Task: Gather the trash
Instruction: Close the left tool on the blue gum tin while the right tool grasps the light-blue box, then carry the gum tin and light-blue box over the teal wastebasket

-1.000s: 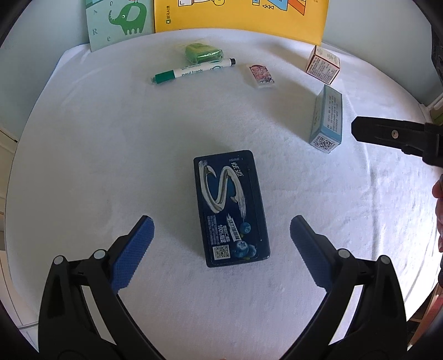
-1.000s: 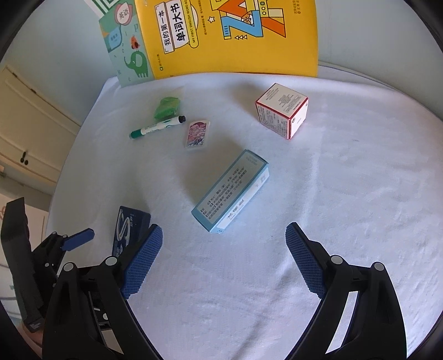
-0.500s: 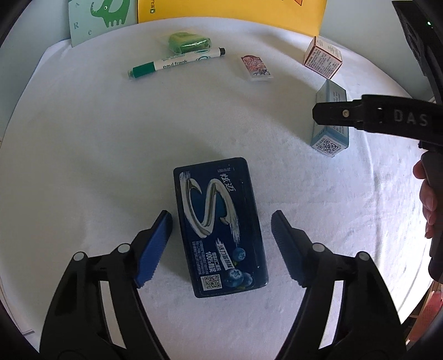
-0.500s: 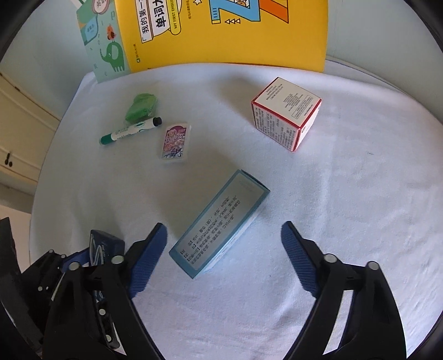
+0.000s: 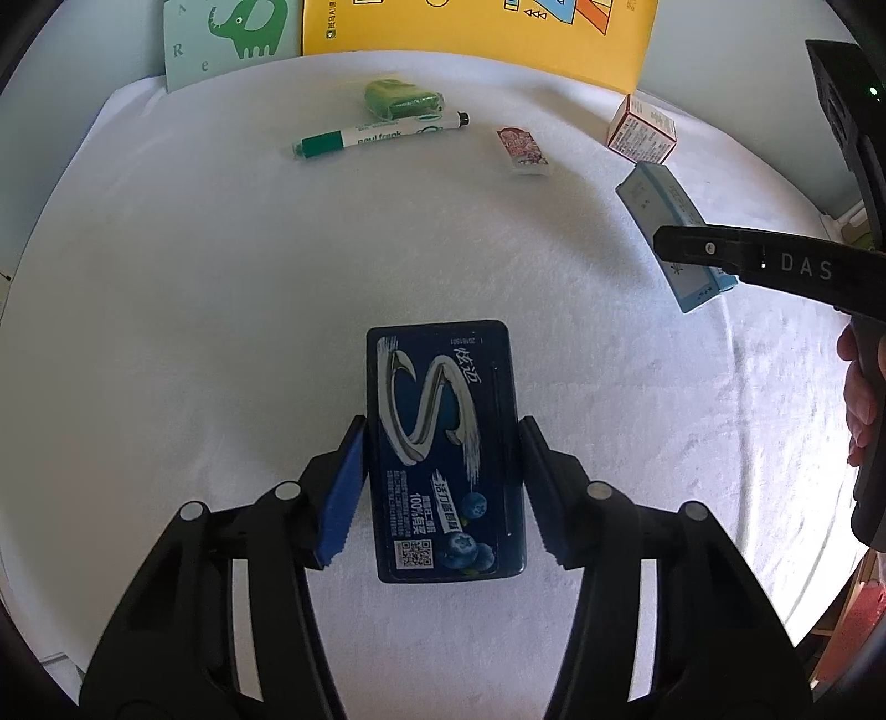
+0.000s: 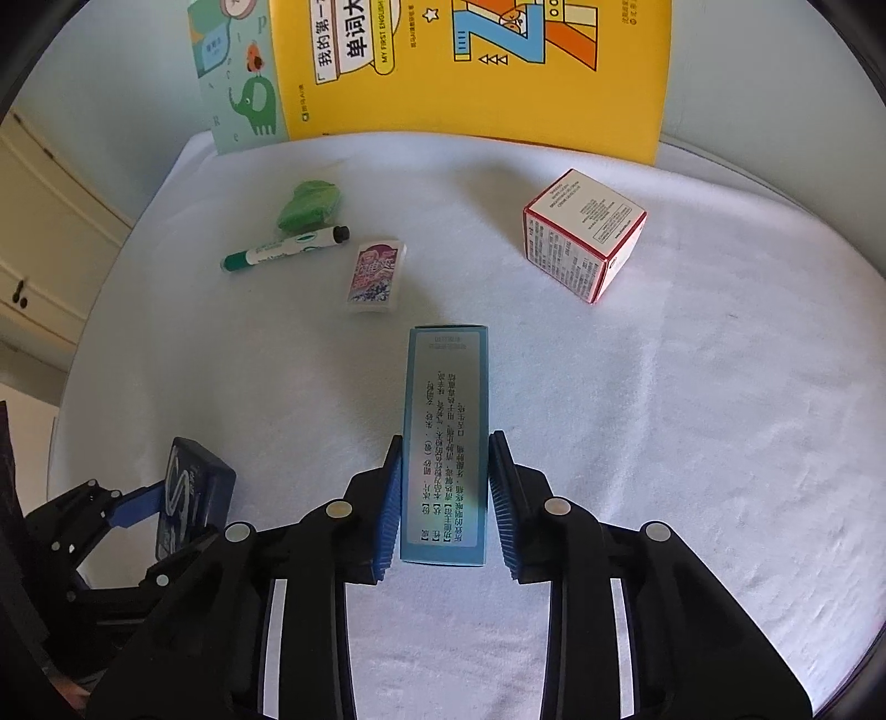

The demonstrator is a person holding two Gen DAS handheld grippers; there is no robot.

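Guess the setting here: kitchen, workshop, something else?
Probably a child's study or play corner at home: a table under a white cloth, a children's English word book propped against the wall, an elephant card and a green marker.

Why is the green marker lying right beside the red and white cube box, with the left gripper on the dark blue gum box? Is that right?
Not quite. The green marker lies beside the green packet, well away from the red and white cube box, as the right wrist view shows. The left gripper is indeed on the dark blue gum box.
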